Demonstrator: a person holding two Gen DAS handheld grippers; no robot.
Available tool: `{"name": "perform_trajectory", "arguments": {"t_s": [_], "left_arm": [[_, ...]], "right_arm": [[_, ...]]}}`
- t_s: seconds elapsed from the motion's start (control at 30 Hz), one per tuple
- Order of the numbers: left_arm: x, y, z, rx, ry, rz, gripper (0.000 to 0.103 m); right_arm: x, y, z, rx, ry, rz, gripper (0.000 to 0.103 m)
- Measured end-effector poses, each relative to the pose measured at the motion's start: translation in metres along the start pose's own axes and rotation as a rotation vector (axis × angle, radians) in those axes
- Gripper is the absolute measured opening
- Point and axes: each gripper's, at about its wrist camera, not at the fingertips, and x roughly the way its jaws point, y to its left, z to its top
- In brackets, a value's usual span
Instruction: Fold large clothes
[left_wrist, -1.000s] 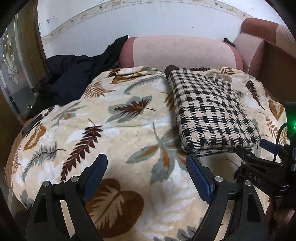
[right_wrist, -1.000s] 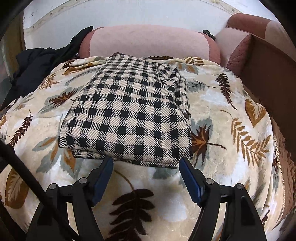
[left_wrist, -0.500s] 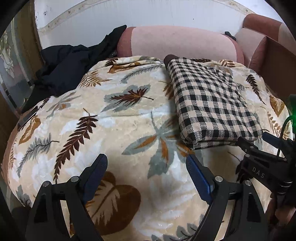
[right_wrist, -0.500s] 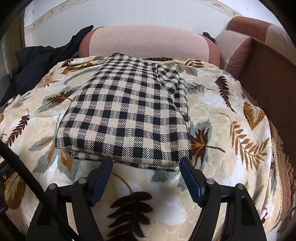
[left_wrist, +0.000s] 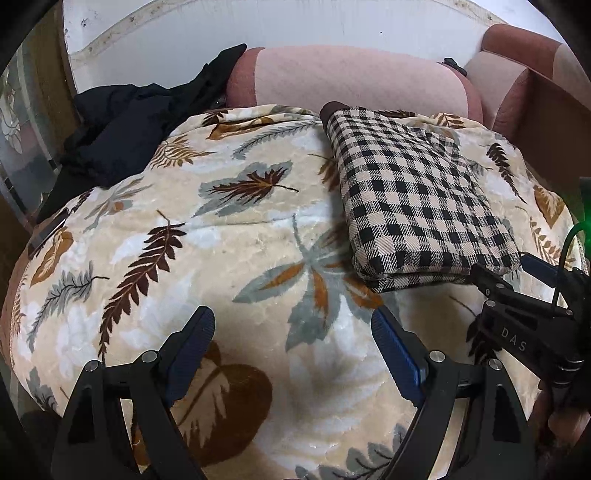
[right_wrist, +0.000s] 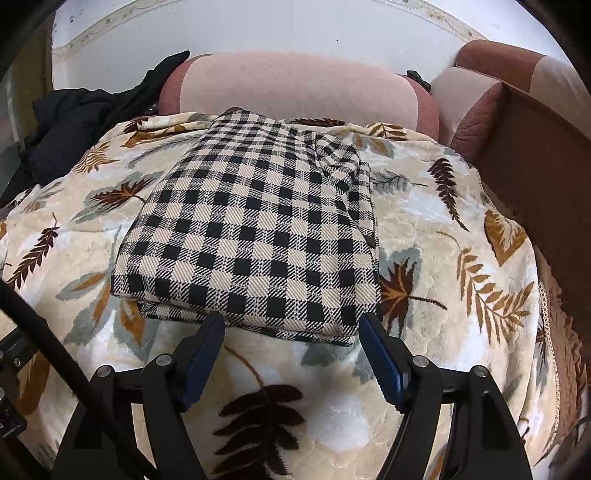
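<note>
A black-and-cream checked garment (right_wrist: 258, 236) lies folded into a thick rectangle on the leaf-print blanket (right_wrist: 443, 258). It also shows in the left wrist view (left_wrist: 421, 199), up and to the right. My right gripper (right_wrist: 291, 328) is open and empty, its blue pads just at the garment's near edge. My left gripper (left_wrist: 291, 328) is open and empty over bare blanket (left_wrist: 221, 240), left of the garment. The right gripper's black body (left_wrist: 524, 321) shows at the right edge of the left wrist view.
A pink bolster cushion (right_wrist: 295, 85) lies along the wall behind the blanket. A pile of black clothing (left_wrist: 136, 122) sits at the back left. A brown wooden side panel (right_wrist: 535, 147) and pink-brown cushions (right_wrist: 476, 99) close off the right side.
Both grippers have moved a little forward and lower toward the blanket. The garment's near edge now sits right at the right gripper's fingertips. Both jaws stayed open.
</note>
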Motion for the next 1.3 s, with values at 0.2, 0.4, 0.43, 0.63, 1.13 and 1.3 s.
{"name": "perform_trajectory", "arguments": {"t_s": [0.2, 0.4, 0.43, 0.63, 1.13, 1.3], "left_arm": [[0.0043, 0.0016, -0.0004, -0.006, 0.02, -0.013, 0.086], [0.0046, 0.0003, -0.0004, -0.003, 0.021, -0.017, 0.086], [0.0048, -0.0002, -0.0007, -0.002, 0.022, -0.018, 0.086], [0.006, -0.0005, -0.0011, 0.0, 0.027, -0.02, 0.086], [0.0096, 0.0005, -0.0037, -0.002, 0.035, -0.021, 0.086], [0.0096, 0.0009, -0.0034, -0.001, 0.034, -0.022, 0.086]], "right_arm": [[-0.0007, -0.0012, 0.0002, -0.002, -0.007, -0.013, 0.081], [-0.0011, -0.0005, 0.0003, -0.006, -0.007, -0.015, 0.081], [-0.0011, -0.0007, 0.0004, -0.005, -0.007, -0.015, 0.081], [-0.0009, -0.0007, 0.0004, -0.005, -0.007, -0.016, 0.081], [-0.0001, -0.0003, 0.0003, -0.008, -0.007, -0.015, 0.081], [0.0, -0.0017, 0.0008, -0.01, -0.006, -0.015, 0.081]]}}
